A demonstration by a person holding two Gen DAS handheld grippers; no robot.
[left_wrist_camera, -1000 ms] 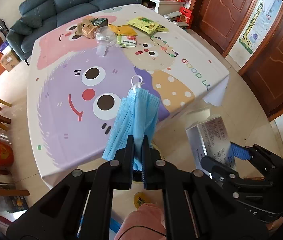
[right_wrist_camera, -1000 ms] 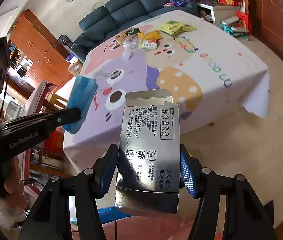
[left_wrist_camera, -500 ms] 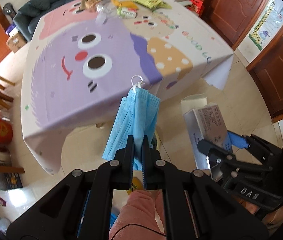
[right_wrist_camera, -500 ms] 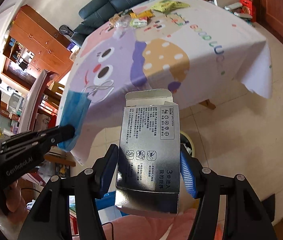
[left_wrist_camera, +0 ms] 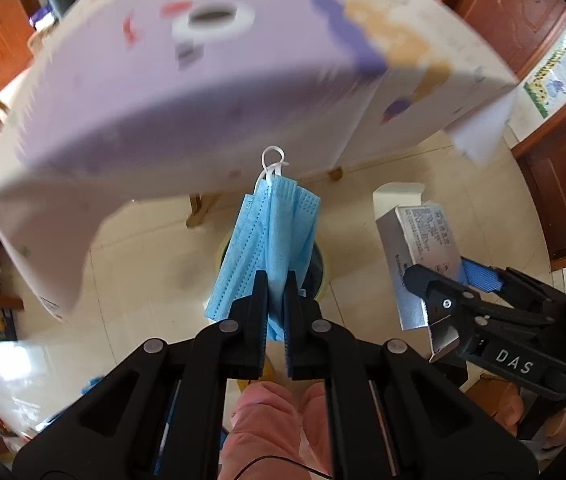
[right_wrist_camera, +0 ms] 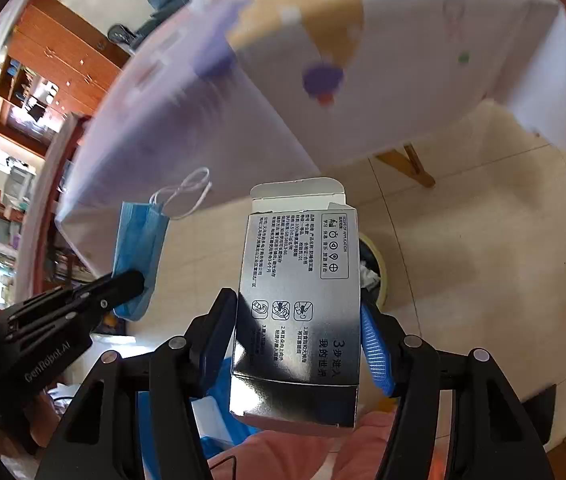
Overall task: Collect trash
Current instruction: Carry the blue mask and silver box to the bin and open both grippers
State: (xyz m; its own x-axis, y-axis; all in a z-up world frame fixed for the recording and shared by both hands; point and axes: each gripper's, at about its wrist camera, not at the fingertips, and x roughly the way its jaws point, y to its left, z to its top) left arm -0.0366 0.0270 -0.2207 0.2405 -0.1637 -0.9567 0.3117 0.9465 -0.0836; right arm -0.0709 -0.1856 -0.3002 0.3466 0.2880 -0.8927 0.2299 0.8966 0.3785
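We are pinching a folded blue face mask (left_wrist_camera: 269,236) in our left tool (left_wrist_camera: 275,280), its fingers closed almost together on the fabric, with the white ear loops (left_wrist_camera: 273,164) sticking out past the far end. Our right tool (right_wrist_camera: 299,316) is gripping a silver carton (right_wrist_camera: 299,296) across its width, jaws spread wide against its sides and top flap standing open. Both items are hanging over the tiled floor (left_wrist_camera: 155,272) beside the cloth-covered worktop (left_wrist_camera: 187,92), above a yellow-rimmed bin (right_wrist_camera: 379,272) partly hidden behind them.
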